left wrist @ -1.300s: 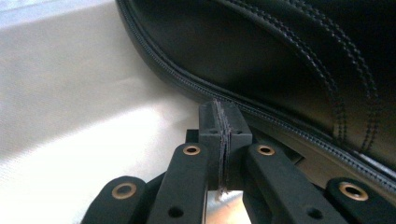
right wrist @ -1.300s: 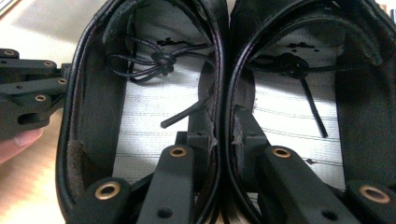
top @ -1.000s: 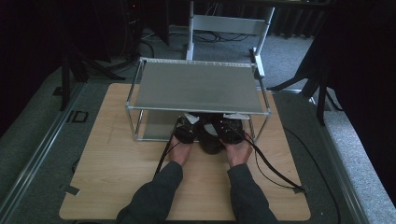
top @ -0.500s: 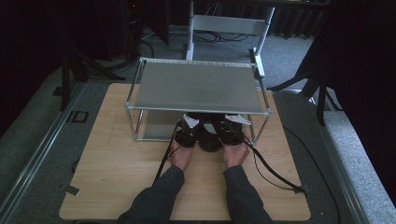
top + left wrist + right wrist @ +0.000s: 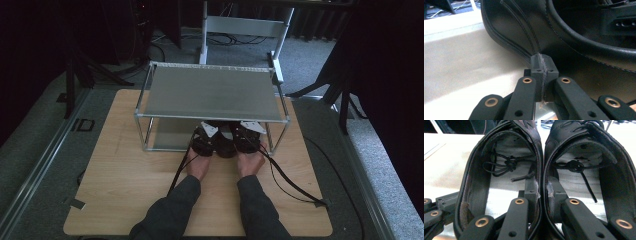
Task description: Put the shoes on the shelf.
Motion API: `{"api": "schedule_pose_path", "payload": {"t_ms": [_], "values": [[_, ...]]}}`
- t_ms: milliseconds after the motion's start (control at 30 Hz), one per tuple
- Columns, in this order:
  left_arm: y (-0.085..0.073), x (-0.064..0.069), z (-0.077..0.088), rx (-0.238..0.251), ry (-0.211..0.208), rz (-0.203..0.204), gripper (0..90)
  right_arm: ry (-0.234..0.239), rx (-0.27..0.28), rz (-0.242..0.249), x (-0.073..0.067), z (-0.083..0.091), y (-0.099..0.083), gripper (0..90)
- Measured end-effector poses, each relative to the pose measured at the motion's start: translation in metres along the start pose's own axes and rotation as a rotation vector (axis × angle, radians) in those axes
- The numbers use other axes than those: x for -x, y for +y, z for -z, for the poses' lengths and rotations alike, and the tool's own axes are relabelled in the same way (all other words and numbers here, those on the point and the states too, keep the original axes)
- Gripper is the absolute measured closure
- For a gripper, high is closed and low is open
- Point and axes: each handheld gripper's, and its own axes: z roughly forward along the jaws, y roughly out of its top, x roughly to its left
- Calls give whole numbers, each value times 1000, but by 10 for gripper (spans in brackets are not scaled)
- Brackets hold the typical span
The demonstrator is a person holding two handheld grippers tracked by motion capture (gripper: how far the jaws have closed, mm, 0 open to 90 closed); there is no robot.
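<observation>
Shoes: black pair (image 5: 541, 170) stood side by side on the rack's (image 5: 210, 95) lower shelf, largely hidden from above.
Left claw (image 5: 541, 65): clamped onto a shoe's heel seam.
Right claw (image 5: 542, 191): pinched both shoes' touching inner walls together.

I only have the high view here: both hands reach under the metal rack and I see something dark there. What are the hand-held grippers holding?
Observer: A pair of black leather shoes, side by side on the rack's lower shelf.
Operator: What does the right one grip?
Observer: The right hand-held gripper pinches the two shoes' touching inner walls together, one jaw inside each shoe.
Operator: And the left?
Observer: The left hand-held gripper is shut on a stitched seam of the left shoe.
Operator: Are the laces tied?
Observer: They lie loose, tucked inside both shoes.
</observation>
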Motion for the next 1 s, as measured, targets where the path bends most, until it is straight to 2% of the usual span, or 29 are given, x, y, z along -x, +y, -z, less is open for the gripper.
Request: {"api": "schedule_pose_path", "payload": {"t_ms": [167,200,233,367,467,500,533,567,600,633,733,767,833,933,1000], "values": [[0,1,-2,18,1,-3,900,-17,11,-11,-2,-1,-1,802],[1,1,-4,31,-12,12,900,-26,12,-18,-2,-1,0,801],[1,1,-5,31,-15,11,900,-28,14,-18,-2,-2,0,801],[1,-2,-6,20,-17,-18,899,-49,13,-20,-3,-3,0,776],[0,-3,-11,-14,-12,-19,895,-55,44,12,-2,-4,-1,688],[-2,-4,-13,-31,-3,-21,894,-29,67,19,-1,-4,-1,632],[-3,-5,-14,-30,-11,-6,888,-7,83,17,1,-4,0,569],[-4,-6,-14,-34,-18,-7,873,2,77,26,2,-4,1,560],[-4,-6,-14,-34,-20,-2,868,18,77,25,3,-3,1,505],[-4,-7,-14,-33,-20,-6,859,35,70,27,4,-2,2,494],[-4,-7,-14,-37,-19,-7,844,46,57,26,6,2,3,489],[-4,-8,-14,-37,-23,-5,844,61,59,29,7,5,4,456],[-4,-9,-14,-40,-26,-4,828,83,74,47,9,15,5,453],[-4,-10,-14,-45,-23,-4,818,79,105,116,9,31,4,426],[-4,-11,-14,-48,-28,-5,807,66,113,154,9,41,3,364]]}}
